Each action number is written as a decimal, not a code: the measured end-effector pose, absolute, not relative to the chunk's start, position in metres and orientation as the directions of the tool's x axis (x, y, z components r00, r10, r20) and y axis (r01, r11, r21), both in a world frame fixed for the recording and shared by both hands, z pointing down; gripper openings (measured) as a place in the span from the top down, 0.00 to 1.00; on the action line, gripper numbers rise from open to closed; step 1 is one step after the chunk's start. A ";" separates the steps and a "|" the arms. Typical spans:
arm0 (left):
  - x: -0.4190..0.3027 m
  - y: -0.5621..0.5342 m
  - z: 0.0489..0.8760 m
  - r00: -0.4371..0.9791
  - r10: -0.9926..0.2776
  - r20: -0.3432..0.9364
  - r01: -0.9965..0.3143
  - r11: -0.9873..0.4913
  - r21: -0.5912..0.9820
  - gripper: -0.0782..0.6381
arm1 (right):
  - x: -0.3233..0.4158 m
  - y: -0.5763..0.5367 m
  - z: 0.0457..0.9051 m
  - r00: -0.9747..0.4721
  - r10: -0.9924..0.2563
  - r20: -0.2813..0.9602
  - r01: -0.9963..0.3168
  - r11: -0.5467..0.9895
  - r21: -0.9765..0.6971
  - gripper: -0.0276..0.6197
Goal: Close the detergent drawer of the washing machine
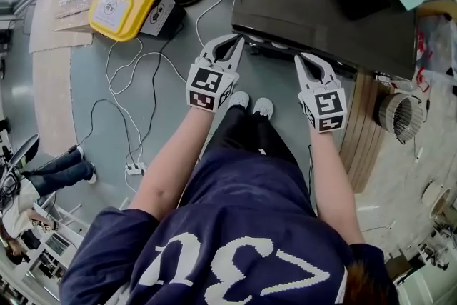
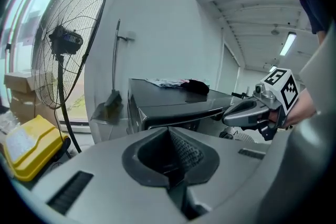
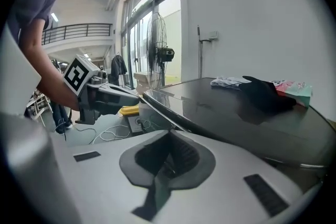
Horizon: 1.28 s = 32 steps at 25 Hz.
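Left hand-held gripper [image 1: 235,41] and right hand-held gripper [image 1: 303,58] hang shut and empty by the detergent drawer [image 1: 273,48] under the washing machine [image 1: 321,11] lip; we fear closed tips glancing off, leaving it ajar.

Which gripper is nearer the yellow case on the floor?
Left. The left gripper is to the right of the yellow case in the head view; the right gripper sits farther right, beyond the left one.

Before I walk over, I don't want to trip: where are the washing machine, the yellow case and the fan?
washing machine [image 1: 285,11], head view, bare part of its dark top.
yellow case [image 1: 127,0], head view, middle of its lid.
fan [image 2: 64,38], left gripper view, dark hub inside the grille.
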State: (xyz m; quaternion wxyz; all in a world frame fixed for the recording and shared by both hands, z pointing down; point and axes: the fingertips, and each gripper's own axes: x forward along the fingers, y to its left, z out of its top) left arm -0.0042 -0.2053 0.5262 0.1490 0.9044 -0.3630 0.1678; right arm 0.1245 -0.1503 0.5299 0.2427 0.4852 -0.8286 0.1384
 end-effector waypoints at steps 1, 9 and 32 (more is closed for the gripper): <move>-0.004 -0.206 0.526 0.680 -0.607 0.412 -0.707 -0.691 0.150 0.87 | 0.125 -0.151 0.530 -0.407 -0.742 0.533 -0.876 0.483 0.002 0.94; -0.003 -0.219 0.528 0.662 -0.625 0.413 -0.728 -0.666 0.160 0.87 | 0.123 -0.165 0.536 -0.380 -0.758 0.531 -0.902 0.430 -0.032 0.94; -0.024 -0.218 0.414 0.612 -0.745 0.266 -0.782 -0.621 0.060 0.87 | 0.155 -0.164 0.388 -0.360 -0.906 0.221 -0.931 0.363 -0.030 0.93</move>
